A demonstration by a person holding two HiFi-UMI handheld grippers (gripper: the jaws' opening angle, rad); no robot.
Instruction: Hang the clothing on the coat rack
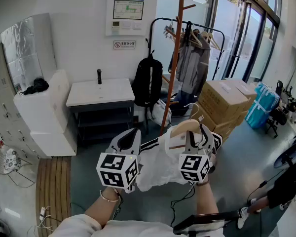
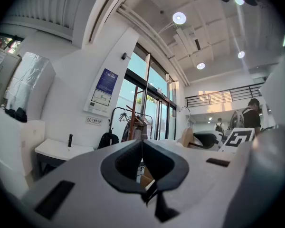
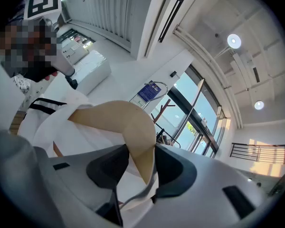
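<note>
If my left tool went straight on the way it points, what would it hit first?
Probably the coat rack's wooden pole, dead ahead in the left gripper view. Nothing nearer shows, though depth is unclear.

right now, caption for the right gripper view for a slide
Right gripper clamps a wooden hanger carrying a white garment.

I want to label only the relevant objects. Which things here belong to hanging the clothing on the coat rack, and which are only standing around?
For the job: white garment, wooden hanger, coat rack.

Only standing around: black backpack, cardboard boxes, white washbasin, grey jacket.
</note>
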